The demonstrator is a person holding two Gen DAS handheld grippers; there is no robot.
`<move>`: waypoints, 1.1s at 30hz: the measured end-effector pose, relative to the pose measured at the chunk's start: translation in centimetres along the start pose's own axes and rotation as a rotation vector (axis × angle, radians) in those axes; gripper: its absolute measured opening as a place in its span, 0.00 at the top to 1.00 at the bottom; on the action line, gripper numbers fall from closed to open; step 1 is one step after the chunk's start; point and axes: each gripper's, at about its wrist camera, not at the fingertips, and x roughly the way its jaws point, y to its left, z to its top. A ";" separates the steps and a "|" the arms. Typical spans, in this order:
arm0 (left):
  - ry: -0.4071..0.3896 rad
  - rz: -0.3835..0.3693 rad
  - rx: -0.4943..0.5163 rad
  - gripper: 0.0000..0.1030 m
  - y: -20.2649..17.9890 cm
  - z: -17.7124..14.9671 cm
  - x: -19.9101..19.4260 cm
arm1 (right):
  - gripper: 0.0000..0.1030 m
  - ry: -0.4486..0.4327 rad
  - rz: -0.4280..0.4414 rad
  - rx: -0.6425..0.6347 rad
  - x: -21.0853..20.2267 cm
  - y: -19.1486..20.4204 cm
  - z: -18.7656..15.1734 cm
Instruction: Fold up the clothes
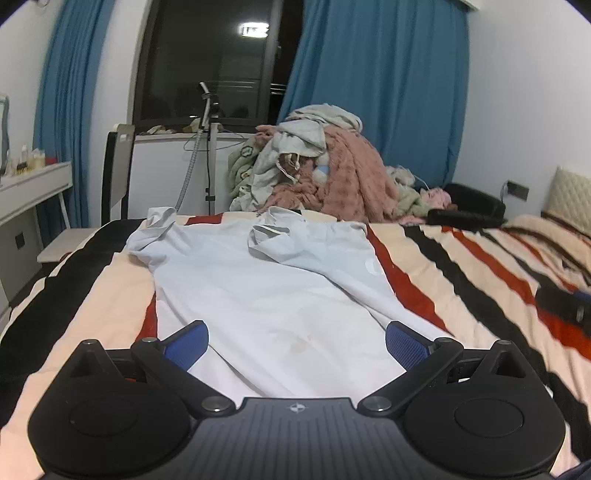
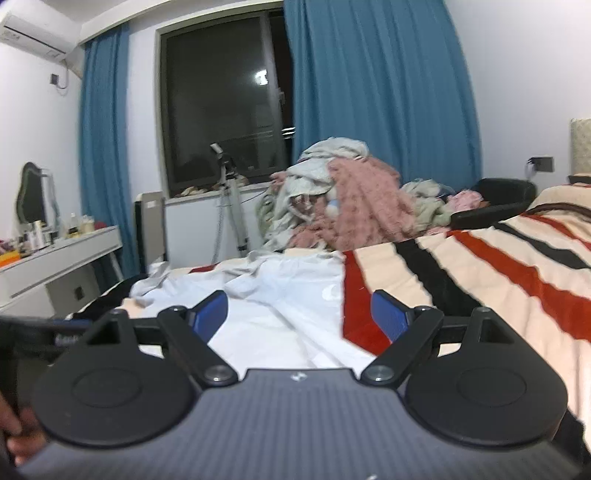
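Left wrist view: pale shirt [image 1: 266, 280] flat on striped blanket [image 1: 461, 266] — both grippers' fingers [image 1: 188, 343] spread wide, empty.

Both wrist views sit low over the bed [image 1: 461, 258], facing the window [image 1: 207, 62]; shared: shirt [image 1: 266, 288], clothes pile [image 2: 343, 206], curtains.

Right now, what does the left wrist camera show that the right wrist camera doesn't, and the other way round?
Left wrist only: the pale blue shirt's collar and both sleeves, laid out. Right wrist only: a wall air conditioner and a mirror. Both: the shirt, the striped blanket, the laundry pile, blue curtains, and open jaws on the left gripper and right gripper.
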 end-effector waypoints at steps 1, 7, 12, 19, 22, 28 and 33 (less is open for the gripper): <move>0.003 -0.004 0.015 0.00 -0.3 -0.2 0.1 | 0.17 -0.004 -0.019 0.006 -0.1 -0.3 0.2; 0.074 -0.083 0.073 0.04 -3.6 -1.1 2.1 | 0.17 -0.071 -0.127 0.129 -1.6 -5.4 2.2; 0.210 -0.250 0.090 0.14 -9.5 -2.1 5.6 | 0.17 -0.136 -0.240 0.204 -2.9 -10.1 2.7; 0.200 -0.449 0.228 0.20 -20.0 -4.0 7.7 | 0.16 -0.144 -0.318 0.328 -3.1 -14.4 1.7; 0.264 -0.522 0.243 0.23 -23.8 -5.7 10.1 | 0.16 -0.151 -0.325 0.335 -3.3 -14.8 1.5; 0.338 -0.591 0.258 0.23 -29.5 -9.0 14.7 | 0.16 -0.119 -0.303 0.363 -2.7 -15.2 0.7; 0.300 -0.516 0.358 0.48 -31.7 -10.9 16.1 | 0.16 -0.097 -0.317 0.351 -2.0 -15.2 0.1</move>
